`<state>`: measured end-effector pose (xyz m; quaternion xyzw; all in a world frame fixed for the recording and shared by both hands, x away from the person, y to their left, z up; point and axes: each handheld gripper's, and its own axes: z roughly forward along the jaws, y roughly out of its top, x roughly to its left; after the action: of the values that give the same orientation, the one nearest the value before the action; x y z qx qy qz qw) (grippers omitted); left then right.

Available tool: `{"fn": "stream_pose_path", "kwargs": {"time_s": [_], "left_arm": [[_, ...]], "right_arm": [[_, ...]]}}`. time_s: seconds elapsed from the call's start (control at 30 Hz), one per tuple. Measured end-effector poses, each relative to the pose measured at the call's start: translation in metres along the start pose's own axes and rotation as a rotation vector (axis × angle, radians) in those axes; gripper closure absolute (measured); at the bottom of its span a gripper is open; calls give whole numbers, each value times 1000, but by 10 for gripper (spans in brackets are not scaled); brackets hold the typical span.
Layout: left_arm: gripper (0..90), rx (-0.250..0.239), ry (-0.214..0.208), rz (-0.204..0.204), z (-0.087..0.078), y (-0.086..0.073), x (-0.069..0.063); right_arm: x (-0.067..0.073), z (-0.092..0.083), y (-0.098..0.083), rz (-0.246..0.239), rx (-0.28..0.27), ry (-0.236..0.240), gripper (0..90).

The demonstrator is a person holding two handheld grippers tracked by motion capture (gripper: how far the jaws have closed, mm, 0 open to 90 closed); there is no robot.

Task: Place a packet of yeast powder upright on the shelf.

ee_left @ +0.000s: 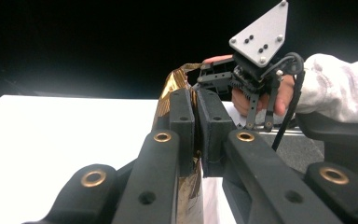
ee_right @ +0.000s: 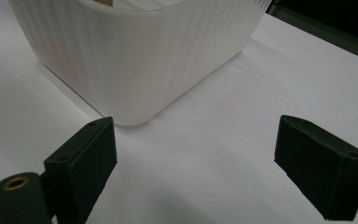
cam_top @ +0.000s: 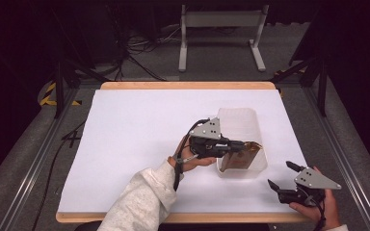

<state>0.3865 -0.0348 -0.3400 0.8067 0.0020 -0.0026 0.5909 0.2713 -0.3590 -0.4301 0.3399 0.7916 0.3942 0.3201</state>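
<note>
Nearest, the right tool (cam_top: 280,174) rests low on the smooth white tabletop (cam_top: 135,139), its black padded jaws spread wide with nothing between them, just short of the ribbed, translucent plastic tub (cam_top: 243,144) with rounded corners. Farther in, the left tool (cam_top: 241,144) is clamped tight on a crinkly, glossy gold-brown wrapper (cam_top: 245,155) inside that tub's near end.

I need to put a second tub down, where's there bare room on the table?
The white sheet lies bare left of the left gripper and beyond the white bin. It's crowded at the near right, between bin and right gripper.
</note>
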Motion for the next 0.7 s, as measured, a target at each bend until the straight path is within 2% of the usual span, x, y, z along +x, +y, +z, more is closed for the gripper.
{"fn": "stream_pose_path", "kwargs": {"time_s": [0.37, 0.7], "left_arm": [[858, 12, 19, 5, -5, -4, 1], [856, 24, 54, 6, -10, -7, 3]], "right_arm": [[0, 0, 0, 0, 3, 1, 134], [1, 1, 0, -3, 3, 1, 134]]}}
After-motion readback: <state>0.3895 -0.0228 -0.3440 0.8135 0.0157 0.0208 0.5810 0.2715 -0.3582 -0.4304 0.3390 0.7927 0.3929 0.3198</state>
